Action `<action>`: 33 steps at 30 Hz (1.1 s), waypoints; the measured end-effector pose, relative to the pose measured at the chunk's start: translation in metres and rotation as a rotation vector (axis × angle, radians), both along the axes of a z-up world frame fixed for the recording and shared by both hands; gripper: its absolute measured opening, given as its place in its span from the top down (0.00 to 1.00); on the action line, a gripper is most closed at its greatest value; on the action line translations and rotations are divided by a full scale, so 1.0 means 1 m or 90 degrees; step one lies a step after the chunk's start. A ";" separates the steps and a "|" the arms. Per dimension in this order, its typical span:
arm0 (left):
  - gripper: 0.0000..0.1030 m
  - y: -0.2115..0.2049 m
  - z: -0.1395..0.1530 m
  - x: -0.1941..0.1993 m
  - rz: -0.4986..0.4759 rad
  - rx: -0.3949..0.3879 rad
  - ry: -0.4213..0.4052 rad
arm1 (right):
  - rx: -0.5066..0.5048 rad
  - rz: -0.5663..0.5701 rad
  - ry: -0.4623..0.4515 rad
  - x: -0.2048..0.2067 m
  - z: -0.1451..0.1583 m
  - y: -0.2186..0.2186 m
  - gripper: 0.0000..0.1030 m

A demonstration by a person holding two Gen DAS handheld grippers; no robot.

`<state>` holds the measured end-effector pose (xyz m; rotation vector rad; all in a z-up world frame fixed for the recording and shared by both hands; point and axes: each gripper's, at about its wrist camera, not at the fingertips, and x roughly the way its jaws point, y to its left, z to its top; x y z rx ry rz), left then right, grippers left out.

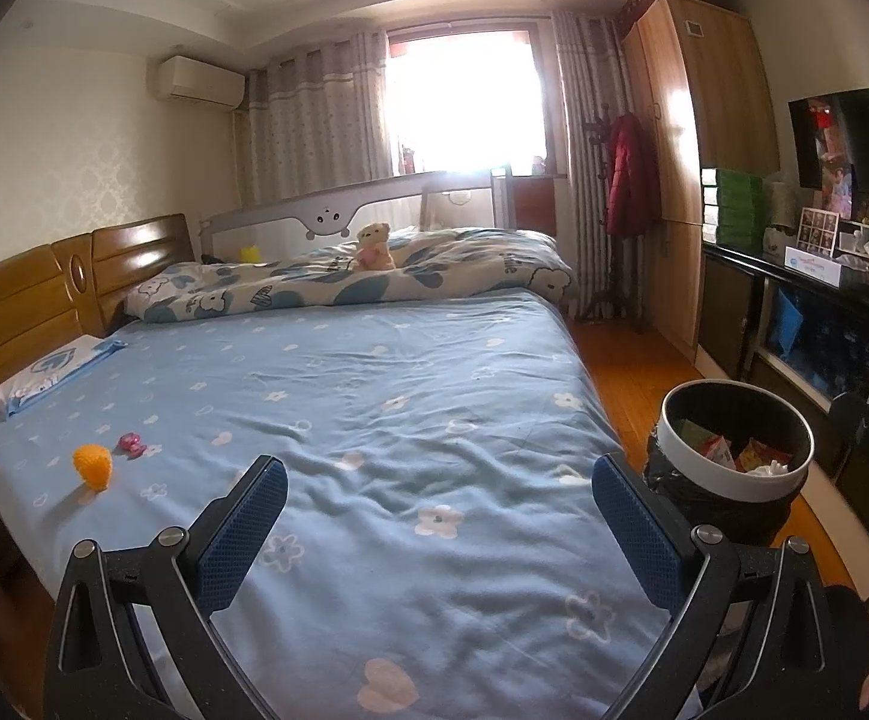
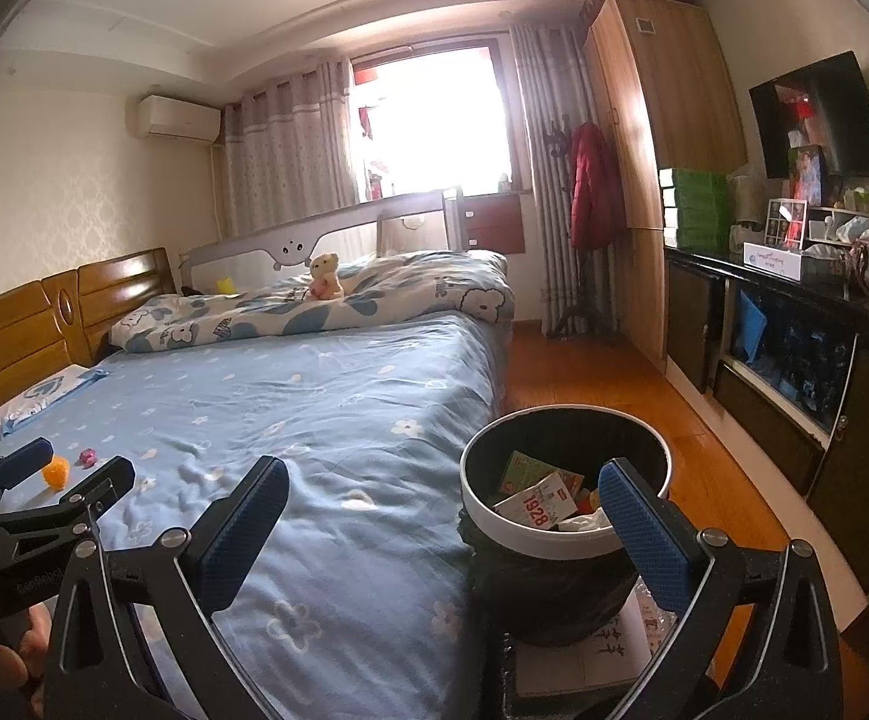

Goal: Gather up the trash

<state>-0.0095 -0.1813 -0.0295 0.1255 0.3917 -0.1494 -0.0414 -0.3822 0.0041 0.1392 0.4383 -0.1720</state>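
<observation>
On the blue flowered bed sheet (image 1: 410,372) lie an orange crumpled item (image 1: 93,465) and a small pink item (image 1: 131,443), near the left edge. My left gripper (image 1: 439,471) hovers open over the sheet, well right of both items, with nothing between its fingers. A black bin with a white rim (image 2: 530,534) stands beside the bed and holds paper packets, a card and tissue. My right gripper (image 2: 443,476) is open and empty, its right finger over the bin's mouth. In the right wrist view the left gripper (image 2: 81,461) shows open beside the orange item (image 2: 56,471).
A folded quilt (image 1: 374,276) with a teddy bear (image 1: 374,246) lies across the far half of the bed, and a pillow (image 1: 56,372) rests by the wooden headboard (image 1: 20,312). A black cabinet (image 2: 794,360), a wardrobe (image 2: 656,138) and a strip of wooden floor (image 2: 590,372) lie to the right.
</observation>
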 end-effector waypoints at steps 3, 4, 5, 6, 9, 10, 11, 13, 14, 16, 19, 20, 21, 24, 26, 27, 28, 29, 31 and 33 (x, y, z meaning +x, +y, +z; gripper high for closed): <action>0.01 0.000 0.000 0.000 0.000 0.000 0.000 | 0.001 0.002 0.003 0.001 0.000 0.000 0.00; 0.01 0.000 0.000 0.000 0.000 0.000 0.001 | 0.002 0.004 0.005 0.002 -0.001 0.000 0.00; 0.01 0.000 0.000 0.000 0.000 -0.001 0.002 | 0.003 0.005 0.007 0.002 -0.001 0.000 0.00; 0.01 0.000 0.000 0.001 0.000 -0.001 0.003 | 0.003 0.006 0.009 0.002 -0.002 0.000 0.00; 0.01 0.000 0.000 0.000 0.001 -0.001 0.001 | 0.003 0.008 0.008 0.002 -0.002 0.001 0.00; 0.01 0.000 0.000 0.001 0.000 -0.001 0.001 | 0.003 0.008 0.008 0.002 -0.002 0.001 0.00; 0.01 0.000 0.000 0.000 0.000 -0.001 0.002 | 0.003 0.009 0.008 0.002 -0.002 0.001 0.00; 0.00 0.001 0.000 0.000 0.000 -0.001 0.002 | 0.006 0.010 0.009 0.001 -0.002 0.001 0.00; 0.00 0.001 0.000 0.001 -0.001 -0.001 0.003 | 0.006 0.011 0.010 0.002 -0.002 0.001 0.00; 0.01 0.001 0.000 0.001 -0.001 -0.001 0.002 | 0.006 0.010 0.009 0.002 -0.001 0.001 0.00; 0.01 0.000 0.000 0.001 -0.001 -0.001 0.002 | 0.006 0.011 0.009 0.002 -0.002 0.001 0.00; 0.00 0.001 0.000 0.001 -0.001 -0.001 0.003 | 0.005 0.010 0.010 0.002 -0.002 0.001 0.00; 0.01 0.001 0.000 0.000 -0.001 -0.001 0.003 | 0.006 0.011 0.010 0.002 -0.002 0.001 0.00; 0.01 0.001 0.000 0.001 -0.002 -0.001 0.002 | 0.006 0.010 0.009 0.002 -0.002 0.001 0.00; 0.01 0.002 0.000 0.001 -0.002 -0.002 0.002 | 0.006 0.010 0.009 0.001 -0.001 0.001 0.00; 0.01 0.002 0.000 0.001 -0.002 -0.002 0.003 | 0.006 0.010 0.009 0.001 -0.001 0.001 0.00; 0.01 0.002 0.000 0.001 -0.003 -0.003 0.004 | 0.006 0.010 0.010 0.001 -0.002 0.001 0.00; 0.01 0.002 0.000 0.001 -0.004 -0.003 0.004 | 0.007 0.010 0.010 0.001 -0.001 0.001 0.00; 0.01 0.003 0.000 0.001 -0.004 -0.003 0.005 | 0.007 0.010 0.010 0.001 -0.001 0.001 0.00; 0.01 0.002 0.000 0.001 -0.005 -0.003 0.004 | 0.007 0.010 0.010 0.002 -0.002 0.001 0.00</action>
